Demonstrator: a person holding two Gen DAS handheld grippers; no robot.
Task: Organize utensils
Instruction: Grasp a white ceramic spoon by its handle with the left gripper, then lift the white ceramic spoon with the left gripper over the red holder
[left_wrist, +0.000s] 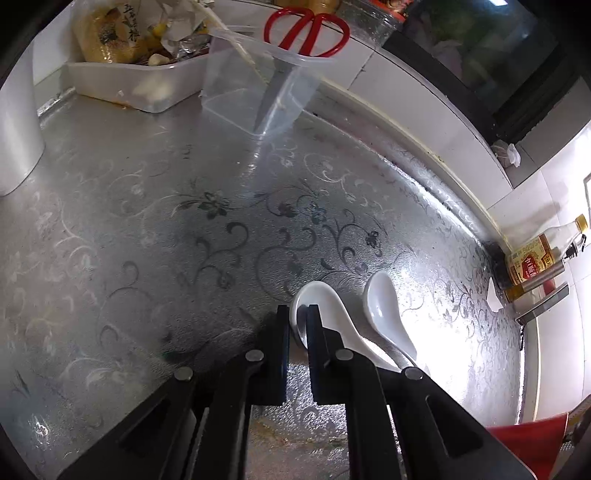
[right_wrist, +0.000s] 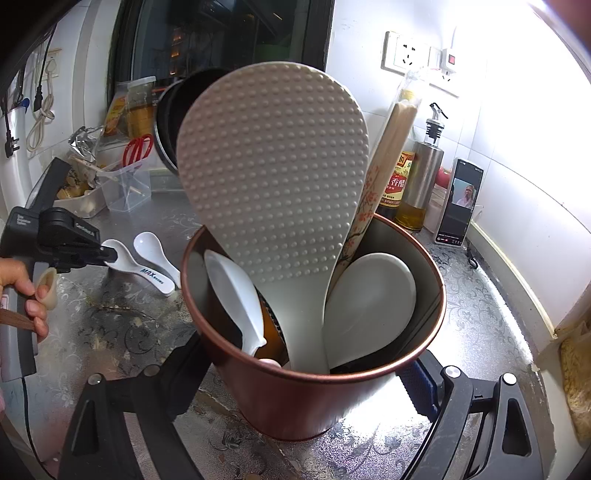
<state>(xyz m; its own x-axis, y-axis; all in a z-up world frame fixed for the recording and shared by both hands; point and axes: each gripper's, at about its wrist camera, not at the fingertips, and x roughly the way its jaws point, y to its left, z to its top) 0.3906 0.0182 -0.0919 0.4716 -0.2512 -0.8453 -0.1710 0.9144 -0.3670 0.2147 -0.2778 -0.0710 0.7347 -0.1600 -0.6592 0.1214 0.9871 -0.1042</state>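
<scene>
L gripper (left_wrist: 298, 325) clenched on near spoon (left_wrist: 325, 314) bowel rim; handle runs back-right toward holder (right_wrist: 314, 387), which R gripper (right_wrist: 306, 398) grips. 2nd spoon (left_wrist: 388, 306) beside, free.

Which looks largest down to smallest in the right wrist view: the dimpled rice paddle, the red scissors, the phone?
1. Dimpled rice paddle, by far the largest, though it stands nearest the camera.
2. Phone.
3. Red scissors, smallest, though farthest away and partly hidden in a clear container.

Two white ceramic spoons (left_wrist: 369, 325) lie side by side; copper-red holder (right_wrist: 295, 398) upright, holding rice paddles (right_wrist: 273, 184).
</scene>
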